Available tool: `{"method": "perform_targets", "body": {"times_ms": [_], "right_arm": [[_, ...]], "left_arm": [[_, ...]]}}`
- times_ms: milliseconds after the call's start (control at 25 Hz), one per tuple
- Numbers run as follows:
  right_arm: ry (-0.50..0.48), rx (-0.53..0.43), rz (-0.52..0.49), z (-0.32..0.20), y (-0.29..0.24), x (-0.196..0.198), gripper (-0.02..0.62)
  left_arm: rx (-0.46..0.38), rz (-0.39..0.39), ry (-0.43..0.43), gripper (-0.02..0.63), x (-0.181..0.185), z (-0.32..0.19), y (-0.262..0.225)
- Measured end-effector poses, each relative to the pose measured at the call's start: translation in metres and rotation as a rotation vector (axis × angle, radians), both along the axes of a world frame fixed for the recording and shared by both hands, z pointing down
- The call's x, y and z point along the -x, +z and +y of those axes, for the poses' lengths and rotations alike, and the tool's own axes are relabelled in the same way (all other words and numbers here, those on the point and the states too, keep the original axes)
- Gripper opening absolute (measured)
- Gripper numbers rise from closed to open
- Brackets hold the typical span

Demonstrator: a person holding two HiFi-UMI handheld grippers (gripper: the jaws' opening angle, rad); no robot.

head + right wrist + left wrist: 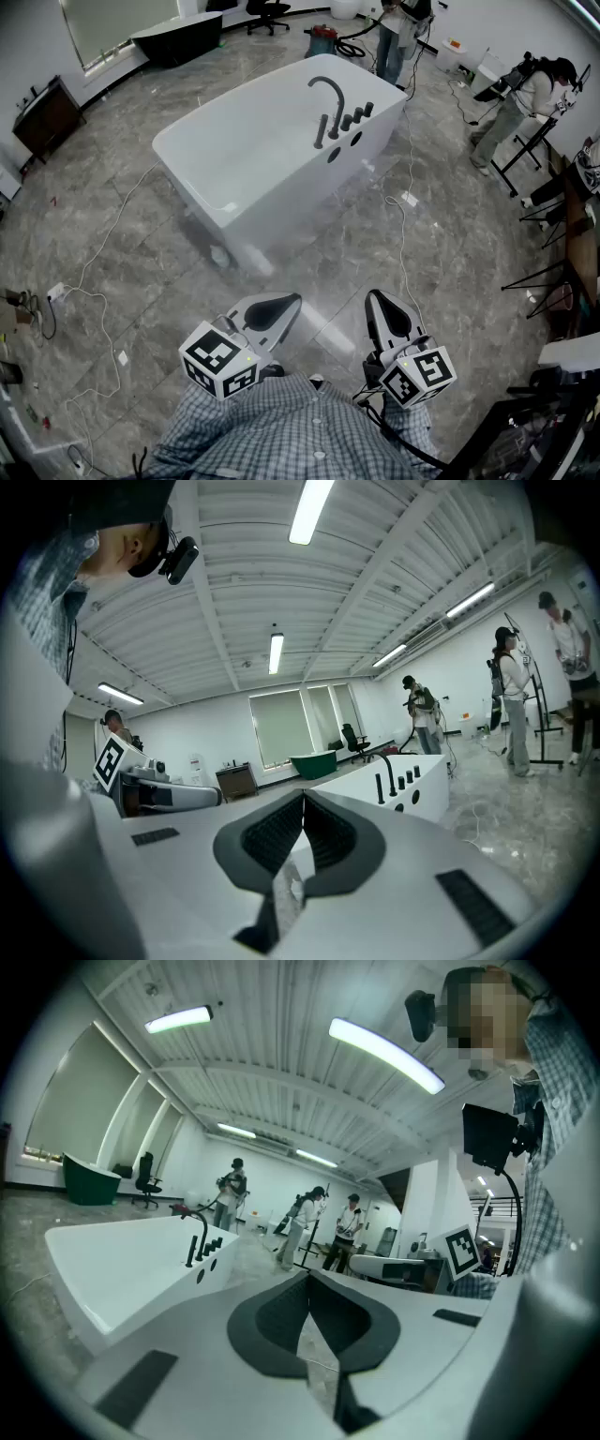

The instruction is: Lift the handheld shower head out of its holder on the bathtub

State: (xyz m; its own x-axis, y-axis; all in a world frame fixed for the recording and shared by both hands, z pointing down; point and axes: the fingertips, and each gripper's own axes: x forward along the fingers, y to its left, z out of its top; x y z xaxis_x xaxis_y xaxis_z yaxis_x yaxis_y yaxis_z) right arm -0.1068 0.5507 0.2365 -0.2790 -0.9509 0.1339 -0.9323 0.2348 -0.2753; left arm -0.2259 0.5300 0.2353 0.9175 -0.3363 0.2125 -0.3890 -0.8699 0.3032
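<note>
The white bathtub (pixel 246 150) stands on the grey floor a few steps ahead of me. On its far rim are black fittings: an arched spout (pixel 327 92) and a row of short upright pieces (pixel 351 118); I cannot tell which one is the handheld shower head. My left gripper (pixel 296 298) and right gripper (pixel 374 294) are held close to my body, far short of the tub, both shut and empty. In the left gripper view the tub (pixel 112 1274) and fittings (pixel 201 1244) lie ahead on the left; in the right gripper view the fittings (pixel 397 782) lie ahead on the right.
Cables (pixel 405 234) trail over the floor on both sides of the tub. Two people (pixel 525 98) with stands work at the right, another person (pixel 394 37) behind the tub. A dark tub (pixel 178 36) and a cabinet (pixel 42 117) stand at the back left.
</note>
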Motion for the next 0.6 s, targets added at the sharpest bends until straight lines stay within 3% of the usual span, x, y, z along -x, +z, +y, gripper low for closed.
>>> {"method": "perform_targets", "body": {"times_ms": [600], "right_arm": [[0.015,-0.012,-0.011,0.014,-0.003,-0.013,0.018]], "left_arm": [[0.001,-0.004,-0.003,-0.002,-0.010,0.013,0.000]]}}
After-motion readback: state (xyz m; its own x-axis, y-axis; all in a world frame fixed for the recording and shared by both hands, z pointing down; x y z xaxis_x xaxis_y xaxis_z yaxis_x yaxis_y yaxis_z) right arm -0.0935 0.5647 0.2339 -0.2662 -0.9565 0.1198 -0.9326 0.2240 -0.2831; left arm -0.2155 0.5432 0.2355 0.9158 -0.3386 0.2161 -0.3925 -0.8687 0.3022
